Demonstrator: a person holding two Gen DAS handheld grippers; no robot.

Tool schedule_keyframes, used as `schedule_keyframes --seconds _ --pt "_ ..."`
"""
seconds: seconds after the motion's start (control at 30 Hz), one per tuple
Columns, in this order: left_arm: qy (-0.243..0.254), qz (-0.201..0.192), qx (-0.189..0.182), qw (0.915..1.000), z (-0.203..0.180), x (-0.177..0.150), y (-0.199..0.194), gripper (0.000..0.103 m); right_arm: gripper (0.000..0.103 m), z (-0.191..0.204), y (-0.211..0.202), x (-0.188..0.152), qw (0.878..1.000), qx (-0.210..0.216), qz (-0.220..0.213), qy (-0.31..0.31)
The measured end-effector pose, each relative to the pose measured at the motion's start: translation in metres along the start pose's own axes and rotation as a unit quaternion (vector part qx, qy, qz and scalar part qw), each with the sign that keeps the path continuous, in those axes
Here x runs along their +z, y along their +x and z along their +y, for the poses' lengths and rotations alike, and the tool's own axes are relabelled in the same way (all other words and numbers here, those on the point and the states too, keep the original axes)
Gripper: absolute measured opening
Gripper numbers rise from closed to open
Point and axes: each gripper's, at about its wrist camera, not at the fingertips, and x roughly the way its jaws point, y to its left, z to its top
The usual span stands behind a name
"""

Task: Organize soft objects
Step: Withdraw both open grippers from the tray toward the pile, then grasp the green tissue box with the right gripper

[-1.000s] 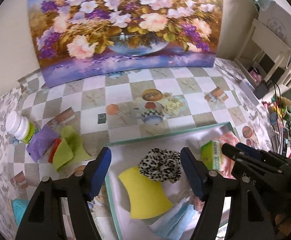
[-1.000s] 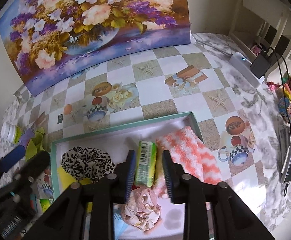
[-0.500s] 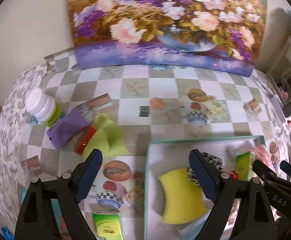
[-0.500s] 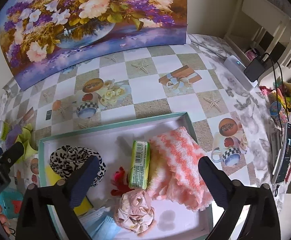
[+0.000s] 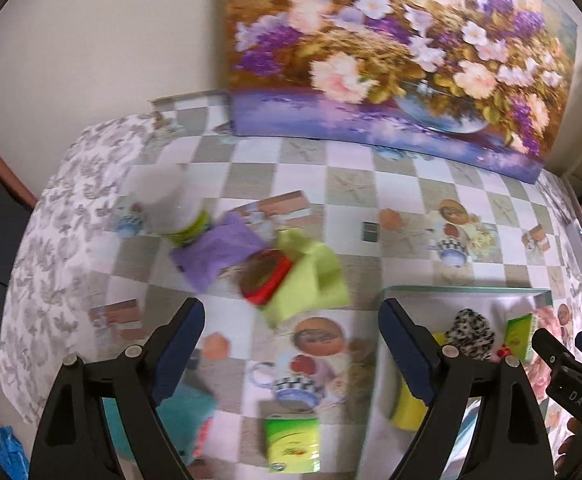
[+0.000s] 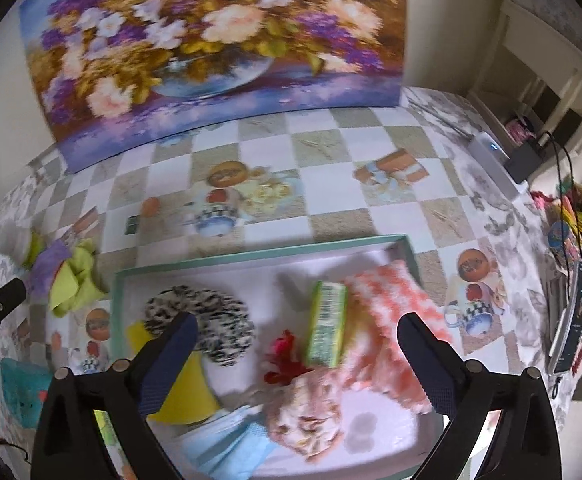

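My left gripper [image 5: 291, 350] is open and empty above the tablecloth, left of the teal-rimmed white tray [image 5: 467, 289]. Ahead of it lie a lime green cloth [image 5: 311, 276], a red-rimmed lid [image 5: 265, 276] and a purple cloth [image 5: 217, 250]. A green packet [image 5: 293, 444] lies below it. My right gripper [image 6: 297, 354] is open and empty above the tray [image 6: 259, 258], which holds a leopard scrunchie [image 6: 207, 316], a green packet [image 6: 327, 322], an orange-white knit cloth [image 6: 395, 320], a yellow sponge [image 6: 189, 392], a pink floral scrunchie [image 6: 307, 416], a red item [image 6: 285, 360] and a blue mask [image 6: 231, 436].
A white bottle [image 5: 167, 208] stands at the far left by the purple cloth. A teal soft item [image 5: 195, 412] lies at the near left. A flower painting [image 6: 211, 40] leans on the wall behind. Cluttered items and a phone [image 6: 571, 320] sit along the table's right edge.
My left gripper has swung left from over the tray to the cloth pile. My right gripper opened, let go of the green packet in the tray, and drew back.
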Motion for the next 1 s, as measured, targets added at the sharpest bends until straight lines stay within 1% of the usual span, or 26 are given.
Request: schedule_keyframes --seconds 0.17,0.37,0.6,0.73,0.9,1.0 --pt "-0.014 0.000 0.016 0.9998 0.028 -0.007 -0.009 0.089 0.101 0.033 -0.006 -0.007 0.999 0.029 0.000 -0.027" --pt "-0.024 0.011 0.026 0.9993 0.052 -0.018 -0.010 0.089 0.101 0.078 -0.002 -0.020 0.996 0.061 0.015 -0.070" --pt "-0.047 0.024 0.033 0.9981 0.084 -0.030 -0.007 0.089 0.101 0.120 0.007 -0.039 0.990 0.077 0.041 -0.112" --pt "-0.064 0.032 0.047 0.9963 0.104 -0.036 -0.003 0.089 0.101 0.142 0.013 -0.051 0.985 0.091 0.060 -0.133" --pt "-0.092 0.044 0.043 0.9938 0.125 -0.040 0.005 0.089 0.101 0.163 0.021 -0.062 0.980 0.089 0.076 -0.158" --pt "-0.097 0.050 0.046 0.9930 0.131 -0.041 0.010 0.089 0.101 0.173 0.023 -0.069 0.978 0.092 0.082 -0.171"
